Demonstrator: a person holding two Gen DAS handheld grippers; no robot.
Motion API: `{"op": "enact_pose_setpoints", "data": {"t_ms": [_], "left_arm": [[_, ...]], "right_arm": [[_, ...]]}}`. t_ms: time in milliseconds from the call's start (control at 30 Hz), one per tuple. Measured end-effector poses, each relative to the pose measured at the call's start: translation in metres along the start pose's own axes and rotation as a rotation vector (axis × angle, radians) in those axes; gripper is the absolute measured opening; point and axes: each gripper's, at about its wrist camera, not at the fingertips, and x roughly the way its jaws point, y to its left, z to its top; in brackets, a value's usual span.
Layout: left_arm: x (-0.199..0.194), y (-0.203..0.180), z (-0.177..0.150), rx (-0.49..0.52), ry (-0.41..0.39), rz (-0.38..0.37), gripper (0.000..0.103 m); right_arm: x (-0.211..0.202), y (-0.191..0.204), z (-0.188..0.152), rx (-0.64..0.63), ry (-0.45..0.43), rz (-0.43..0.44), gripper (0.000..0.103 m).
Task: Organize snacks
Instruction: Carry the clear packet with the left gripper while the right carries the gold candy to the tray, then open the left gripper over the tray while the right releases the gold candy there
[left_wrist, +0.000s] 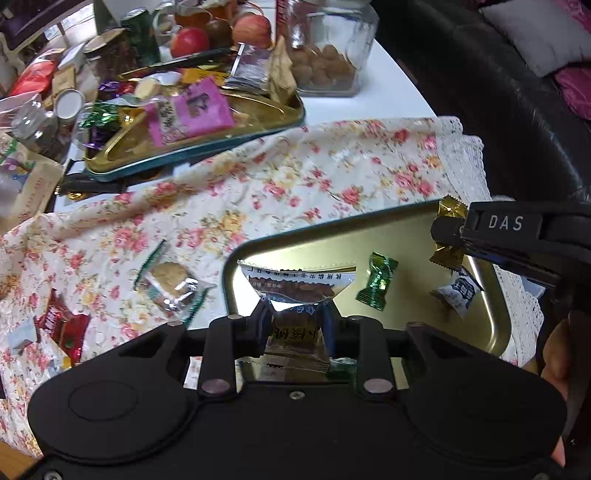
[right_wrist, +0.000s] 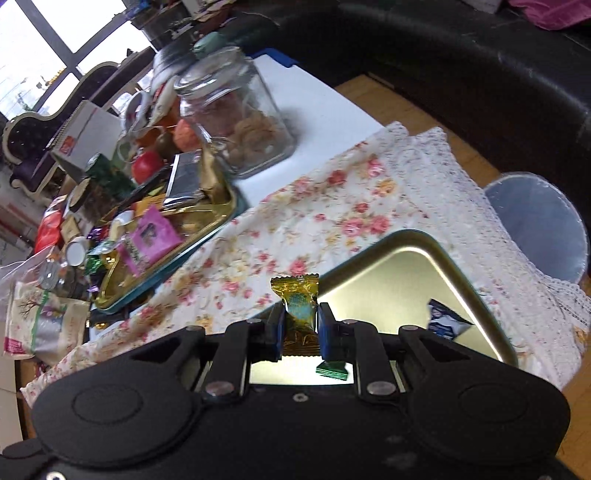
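Note:
My left gripper (left_wrist: 295, 325) is shut on a brown and white snack packet (left_wrist: 295, 288) and holds it over the near edge of a gold tin tray (left_wrist: 406, 236). In the tray lie a green candy (left_wrist: 376, 275) and a blue and white candy (left_wrist: 460, 291). My right gripper (right_wrist: 301, 325) is shut on a gold-wrapped candy (right_wrist: 297, 306) above the same tray (right_wrist: 399, 280). The right gripper also shows in the left wrist view (left_wrist: 448, 236), over the tray's right side. The green candy (right_wrist: 332, 370) and the blue and white candy (right_wrist: 445, 323) show below it.
A cookie packet (left_wrist: 168, 286) and a red packet (left_wrist: 64, 326) lie on the floral cloth (left_wrist: 295, 177). A second tray (left_wrist: 192, 122) full of snacks, a glass jar (left_wrist: 327, 48), fruit and clutter stand behind. A black sofa (right_wrist: 461, 62) and a bin (right_wrist: 539, 221) are on the right.

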Motion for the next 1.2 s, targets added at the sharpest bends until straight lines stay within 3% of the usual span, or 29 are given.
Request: {"op": "enact_pose_setpoints", "data": {"t_ms": [433, 1200], "left_arm": [[0.028, -0.04, 0.002, 0.064, 0.07, 0.012, 0.038], [0.026, -0.02, 0.012, -0.013, 0.071, -0.01, 0.043]], "right_arm": [[0.005, -0.031, 0.001, 0.032, 0.019, -0.039, 0.02], [0.0, -0.035, 0.001, 0.05, 0.017, -0.025, 0.02]]}}
